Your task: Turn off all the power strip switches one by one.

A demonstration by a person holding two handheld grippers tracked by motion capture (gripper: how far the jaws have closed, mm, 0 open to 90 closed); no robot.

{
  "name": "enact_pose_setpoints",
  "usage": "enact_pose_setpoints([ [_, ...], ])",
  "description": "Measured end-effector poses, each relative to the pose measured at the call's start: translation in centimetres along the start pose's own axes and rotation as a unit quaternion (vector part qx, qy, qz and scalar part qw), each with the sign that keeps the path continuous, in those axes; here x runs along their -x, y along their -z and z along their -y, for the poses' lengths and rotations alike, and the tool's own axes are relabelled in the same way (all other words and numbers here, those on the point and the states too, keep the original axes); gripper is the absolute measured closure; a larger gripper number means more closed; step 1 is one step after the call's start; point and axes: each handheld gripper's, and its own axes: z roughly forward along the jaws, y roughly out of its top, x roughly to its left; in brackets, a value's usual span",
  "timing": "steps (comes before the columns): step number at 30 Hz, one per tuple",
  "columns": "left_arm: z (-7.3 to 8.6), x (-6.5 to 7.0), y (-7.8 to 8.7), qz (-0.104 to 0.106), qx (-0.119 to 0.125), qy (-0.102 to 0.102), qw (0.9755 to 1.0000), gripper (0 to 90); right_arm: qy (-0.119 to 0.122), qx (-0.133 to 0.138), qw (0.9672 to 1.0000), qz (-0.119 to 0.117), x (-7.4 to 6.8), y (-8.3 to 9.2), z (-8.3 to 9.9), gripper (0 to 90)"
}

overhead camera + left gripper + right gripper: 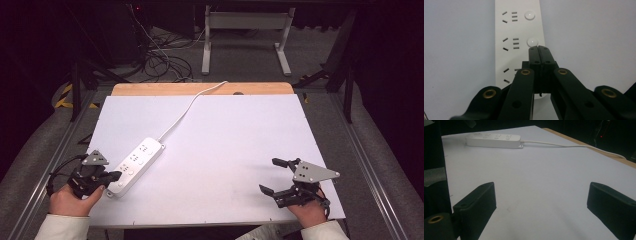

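left gripper [114,175], held in the person's left hand [70,200] at the near left of the table [225,145]: jaws pressed together with nothing between them, tips over the near end of the power strip [135,164]. in the left gripper view the closed tips [539,47] sit just below the middle round button [532,41], above the strip's [519,30] face; whether they touch it cannot be told. a second button [529,15] and further socket slots lie beyond.

right gripper [277,176], held in the right hand [310,212] at the near right: jaws spread wide, empty, above bare table. in the right gripper view the gripper [541,200] looks across the white surface [544,182] toward the strip [493,140], well apart from it.

power strip: white, lying flat on the left half of the table, angled away from the left gripper. its cord [192,102] runs from the far end over the wooden back edge [200,89]; the same cord [574,145] shows in the right gripper view.
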Motion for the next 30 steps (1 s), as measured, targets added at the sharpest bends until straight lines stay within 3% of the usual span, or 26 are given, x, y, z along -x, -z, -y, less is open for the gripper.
enact_pose_setpoints([
  [9,0.1,-0.4,-0.9,0.011,-0.04,0.016,0.999,90.0,0.0,0.001,1.0,-0.002,0.0,0.0,0.0,9.5],
  [15,0.1,-0.5,-1.4,0.011,-0.06,0.011,0.9981,90.0,0.0,0.0,1.0,-0.002,0.0,0.0,0.0,9.6],
  [30,0.3,-0.5,-2.2,0.008,-0.059,0.013,0.9981,90.0,0.002,0.001,1.0,-0.005,-0.1,0.0,0.0,9.6],
])
